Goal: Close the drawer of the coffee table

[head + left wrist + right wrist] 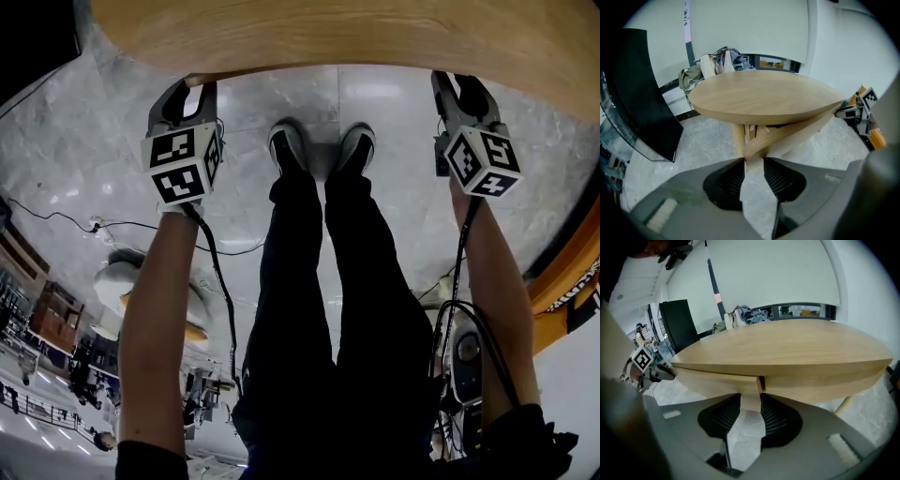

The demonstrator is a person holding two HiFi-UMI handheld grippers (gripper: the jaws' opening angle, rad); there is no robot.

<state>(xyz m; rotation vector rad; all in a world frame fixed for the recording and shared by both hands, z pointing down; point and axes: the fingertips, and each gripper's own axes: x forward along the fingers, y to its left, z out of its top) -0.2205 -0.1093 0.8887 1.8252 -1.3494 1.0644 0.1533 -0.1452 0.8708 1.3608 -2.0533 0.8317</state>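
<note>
Stands close against the coffee table [375,33], dark trousers and shoes [286,145] over the pale marble floor [394,103]. Reaches both grippers under the near rim of the round wooden top, well apart, one on each side of the legs. Grips one end of the drawer [717,380] front in the left gripper [753,160], ribbed pads pressed on the curved wooden edge from both sides. Pinches the other end in the right gripper [750,397], jaws closed on the flat wood just beside a narrow gap to the table's frame. Shows the drawer directly beneath the top, its front a little proud of the frame. Cannot tell how far out. Has a black panel [642,93] and a heap of bags [717,61] beyond the table.
</note>
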